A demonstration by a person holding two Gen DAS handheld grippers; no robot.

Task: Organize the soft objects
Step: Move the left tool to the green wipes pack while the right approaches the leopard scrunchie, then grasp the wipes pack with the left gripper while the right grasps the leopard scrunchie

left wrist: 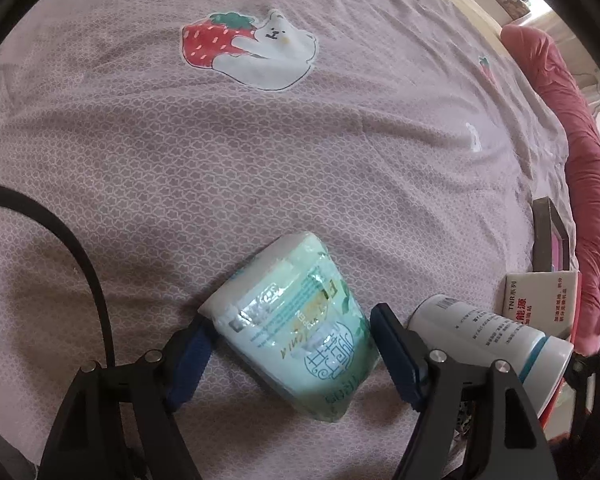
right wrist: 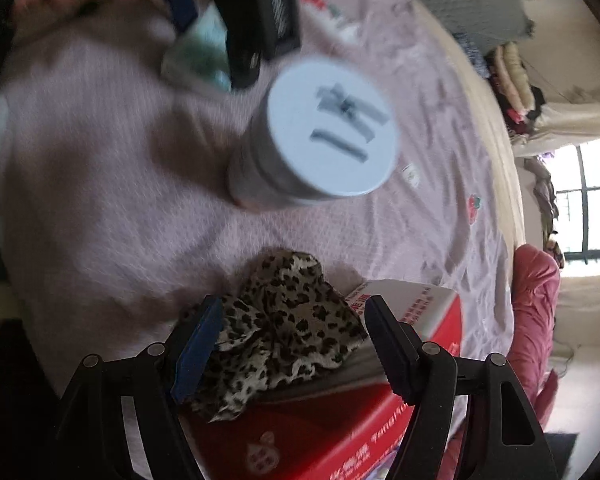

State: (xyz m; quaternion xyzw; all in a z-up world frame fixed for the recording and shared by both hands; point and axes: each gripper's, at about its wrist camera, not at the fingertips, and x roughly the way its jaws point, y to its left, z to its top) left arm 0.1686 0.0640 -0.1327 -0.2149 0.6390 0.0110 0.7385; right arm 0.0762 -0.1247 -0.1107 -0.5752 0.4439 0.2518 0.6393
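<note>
Left wrist view: pink bedsheet; green tissue pack lying on it between the left gripper fingers, spread wide, left pad touching; white canister beside. Right wrist view: red box; leopard-print cloth atop it, between the right gripper fingers, spread wide, nothing clamped.

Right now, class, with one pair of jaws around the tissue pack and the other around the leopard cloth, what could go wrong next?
1. The left gripper straddles the tissue pack at a skew; closing may pinch a corner, so it could twist or slip.
2. The white bottle lies just beside its right jaw and could be nudged.
3. The leopard cloth droops over the red box; the right gripper might catch only a loose fold.
</note>
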